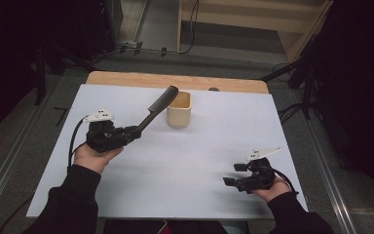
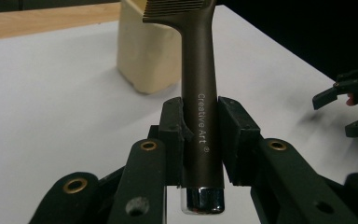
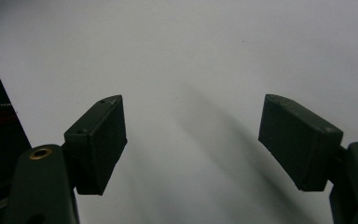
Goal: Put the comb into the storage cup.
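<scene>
Two grippers are working over the white table (image 1: 175, 161), and just one of them is carrying anything. Held in the person's left hand, the left gripper (image 1: 135, 132) is clamping its jaws tight on the lower handle of a dark brown comb (image 1: 158, 106), just above the shiny metal cap at its end, as the left gripper view is showing (image 2: 200, 126). The comb is angling up and away from the jaws, its toothed head hanging close to the near rim of the beige cup (image 1: 179, 111), which is standing upright toward the far middle of the table. The right gripper (image 1: 235, 174) is waiting well apart near the table's right front, its jaws spread wide with nothing between them (image 3: 191, 140). The work in hand is probably dropping the comb into the cup. Because the grip is sitting so low on a long handle, the comb may be pivoting or sliding between the pads as it is being tipped. The cup is looking light and nobody is steadying it, so a head striking the rim rather than clearing it could be pushing the cup over or shoving it toward the far edge.
</scene>
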Tool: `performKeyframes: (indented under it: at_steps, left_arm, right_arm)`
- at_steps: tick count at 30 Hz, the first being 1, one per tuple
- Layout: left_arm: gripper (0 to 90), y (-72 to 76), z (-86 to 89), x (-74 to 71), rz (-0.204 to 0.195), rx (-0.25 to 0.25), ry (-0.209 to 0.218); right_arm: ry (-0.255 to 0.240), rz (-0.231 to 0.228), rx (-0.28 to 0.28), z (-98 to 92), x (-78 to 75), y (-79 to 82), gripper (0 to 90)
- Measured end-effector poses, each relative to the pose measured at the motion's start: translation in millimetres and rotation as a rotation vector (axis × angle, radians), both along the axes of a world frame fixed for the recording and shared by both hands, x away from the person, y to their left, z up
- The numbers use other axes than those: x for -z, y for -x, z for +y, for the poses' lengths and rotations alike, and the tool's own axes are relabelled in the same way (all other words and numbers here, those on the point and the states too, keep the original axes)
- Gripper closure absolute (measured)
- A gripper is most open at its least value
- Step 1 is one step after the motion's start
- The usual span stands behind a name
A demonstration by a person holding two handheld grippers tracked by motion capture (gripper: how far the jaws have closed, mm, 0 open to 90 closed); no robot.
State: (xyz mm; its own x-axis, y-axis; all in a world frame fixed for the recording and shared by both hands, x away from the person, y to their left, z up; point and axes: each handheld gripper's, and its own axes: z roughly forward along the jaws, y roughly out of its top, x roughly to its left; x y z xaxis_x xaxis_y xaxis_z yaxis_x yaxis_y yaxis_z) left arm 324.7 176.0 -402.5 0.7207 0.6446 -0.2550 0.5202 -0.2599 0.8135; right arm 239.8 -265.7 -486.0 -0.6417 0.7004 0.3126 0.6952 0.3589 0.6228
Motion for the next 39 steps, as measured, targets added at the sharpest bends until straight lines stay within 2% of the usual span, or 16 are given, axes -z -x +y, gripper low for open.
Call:
performKeyframes:
  at_steps: [7,12,23,31,39]
  left_arm:
    - [73.1,-2.0,-29.7,-1.0,-0.005,0.041,0.026]
    - [73.1,-3.9,-43.7,0.6,0.001,0.055,0.031]
    - [73.1,-4.6,-71.9,9.7,0.024,0.067,0.046]
    - [73.1,-3.5,-104.0,20.8,0.034,0.098,0.049]
    - [73.1,-1.9,-124.1,30.0,0.019,0.088,0.073]
  right_arm:
    - [-0.012,-0.021,0.020,1.4,-3.4,1.3,21.2]
    - [-0.012,-0.026,0.023,1.9,-3.8,1.7,20.8]
    - [-0.040,-0.040,0.082,0.5,-10.3,3.1,20.3]
    - [-0.089,-0.064,0.150,0.7,-22.3,5.0,20.4]
    - [-0.109,-0.080,0.220,2.0,-32.5,4.4,20.5]
